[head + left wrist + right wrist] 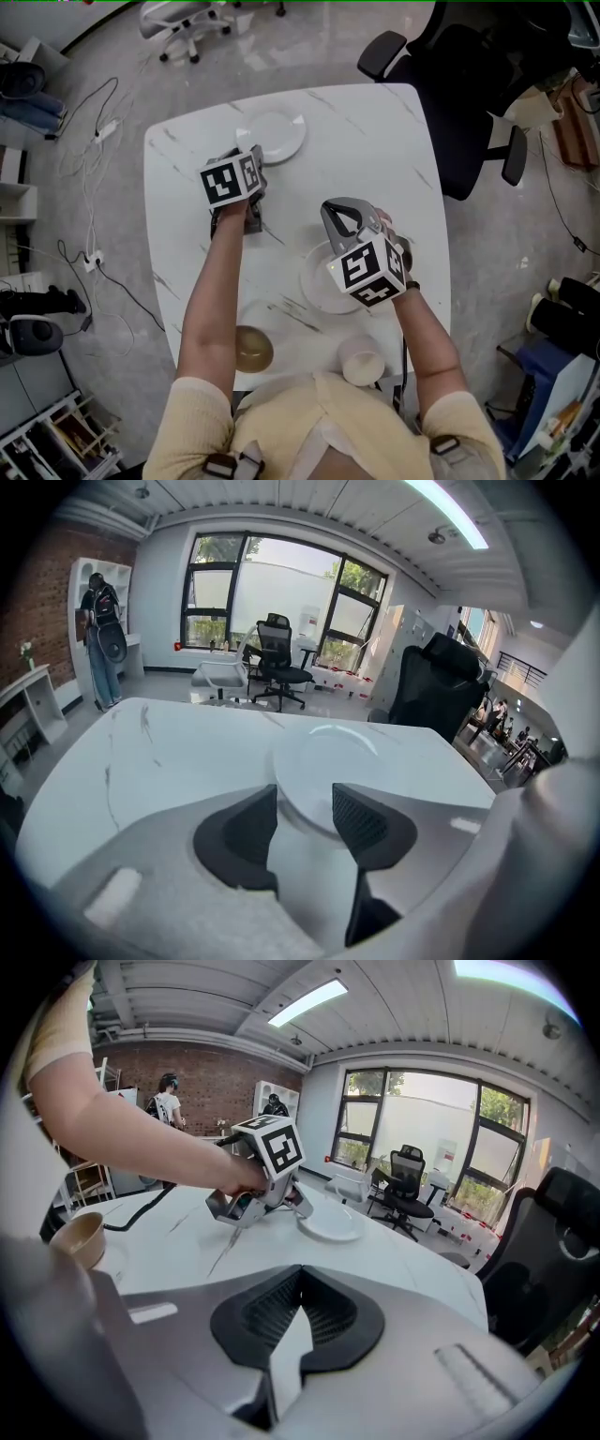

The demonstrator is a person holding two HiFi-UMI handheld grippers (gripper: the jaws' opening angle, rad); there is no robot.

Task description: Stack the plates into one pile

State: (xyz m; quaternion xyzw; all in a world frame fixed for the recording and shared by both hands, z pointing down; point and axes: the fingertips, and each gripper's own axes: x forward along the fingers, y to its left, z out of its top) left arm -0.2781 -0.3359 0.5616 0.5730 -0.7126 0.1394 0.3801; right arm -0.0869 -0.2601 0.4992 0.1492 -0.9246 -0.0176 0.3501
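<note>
near plate (317,281) is sitting on the bench (394,150) under the right gripper (300,1297), fingers closed together on nothing. left gripper (305,803) is holding its fingers apart, lining up on the near rim of the far plate (323,761). probably glazed ceramic: stiff, slick, chippable, so i'm favouring a firm pinch across the rim.

We see bright daylight from windows (234,588) plus ceiling strips (309,1002). Glare streaks the plate (314,761); gripper views bulge, corners black.

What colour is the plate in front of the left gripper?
The plate is white; the head view shows it best.
</note>
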